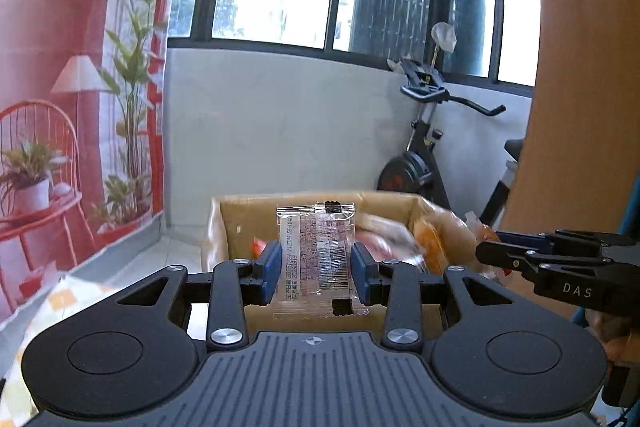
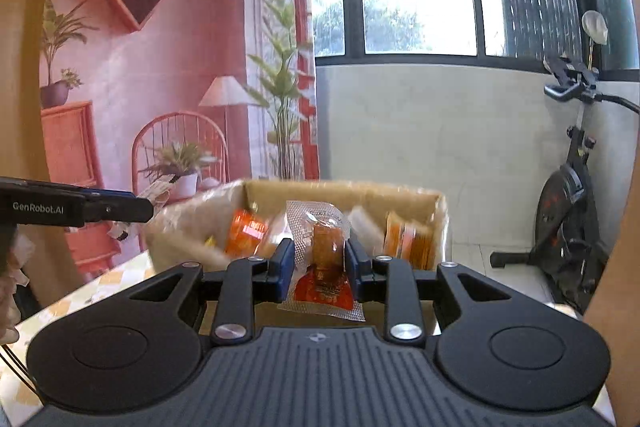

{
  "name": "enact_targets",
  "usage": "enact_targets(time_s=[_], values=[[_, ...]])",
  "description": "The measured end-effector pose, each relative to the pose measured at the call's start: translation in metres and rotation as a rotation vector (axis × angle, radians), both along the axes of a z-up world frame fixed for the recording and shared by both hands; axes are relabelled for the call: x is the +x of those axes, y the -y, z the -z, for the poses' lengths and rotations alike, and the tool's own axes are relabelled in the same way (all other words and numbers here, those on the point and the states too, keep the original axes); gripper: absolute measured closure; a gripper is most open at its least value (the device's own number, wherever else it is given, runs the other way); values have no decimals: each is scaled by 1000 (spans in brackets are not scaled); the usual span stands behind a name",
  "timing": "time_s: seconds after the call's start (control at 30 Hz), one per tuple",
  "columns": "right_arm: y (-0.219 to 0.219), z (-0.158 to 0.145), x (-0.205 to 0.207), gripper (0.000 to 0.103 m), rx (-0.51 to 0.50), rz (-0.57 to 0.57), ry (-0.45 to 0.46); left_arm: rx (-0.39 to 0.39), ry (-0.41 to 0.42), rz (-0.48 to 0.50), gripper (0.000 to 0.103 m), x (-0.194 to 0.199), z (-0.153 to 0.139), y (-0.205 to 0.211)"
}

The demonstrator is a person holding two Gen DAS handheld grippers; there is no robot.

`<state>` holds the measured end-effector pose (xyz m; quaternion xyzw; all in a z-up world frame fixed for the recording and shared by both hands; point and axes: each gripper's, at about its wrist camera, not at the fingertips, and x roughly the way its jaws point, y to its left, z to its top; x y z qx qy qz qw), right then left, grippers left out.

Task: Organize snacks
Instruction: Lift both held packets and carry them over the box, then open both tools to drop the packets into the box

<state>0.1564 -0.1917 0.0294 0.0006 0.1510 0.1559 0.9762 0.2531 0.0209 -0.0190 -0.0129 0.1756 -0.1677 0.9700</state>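
My left gripper [image 1: 316, 267] is shut on a clear snack packet [image 1: 316, 255] with printed text and a barcode, held upright in front of an open cardboard box [image 1: 248, 215]. My right gripper [image 2: 320, 263] is shut on an orange snack in a clear wrapper [image 2: 324, 259], held in front of the same box [image 2: 340, 193]. The box holds several orange and pale snack packets [image 2: 408, 239]. The right gripper shows at the right of the left wrist view [image 1: 560, 259]; the left gripper shows at the left of the right wrist view [image 2: 80, 207].
A table with a yellow-checked cloth [image 2: 112, 283] carries the box. A red printed backdrop [image 2: 160, 67] hangs at the left. A grey wall and windows stand behind. An exercise bike [image 2: 568, 219] stands at the right. A wooden panel [image 1: 580, 67] is close at the right.
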Motion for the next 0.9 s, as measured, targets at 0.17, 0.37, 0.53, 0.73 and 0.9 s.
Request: enact_targets(time_s=[0.17, 0.37, 0.53, 0.73, 0.9], values=[[-4, -1, 32, 74, -21, 27, -11, -6, -47, -3, 63, 35, 3, -2], [2, 10, 61, 74, -28, 68, -61, -8, -98, 2, 63, 57, 15, -7], [10, 18, 72, 72, -10, 89, -103, 4, -118, 24, 58, 67, 20, -6], [5, 19, 71, 69, -32, 102, -110, 39, -114, 15, 40, 63, 21, -6], [1, 12, 63, 54, -37, 112, -101, 33, -115, -5, 31, 57, 13, -13]])
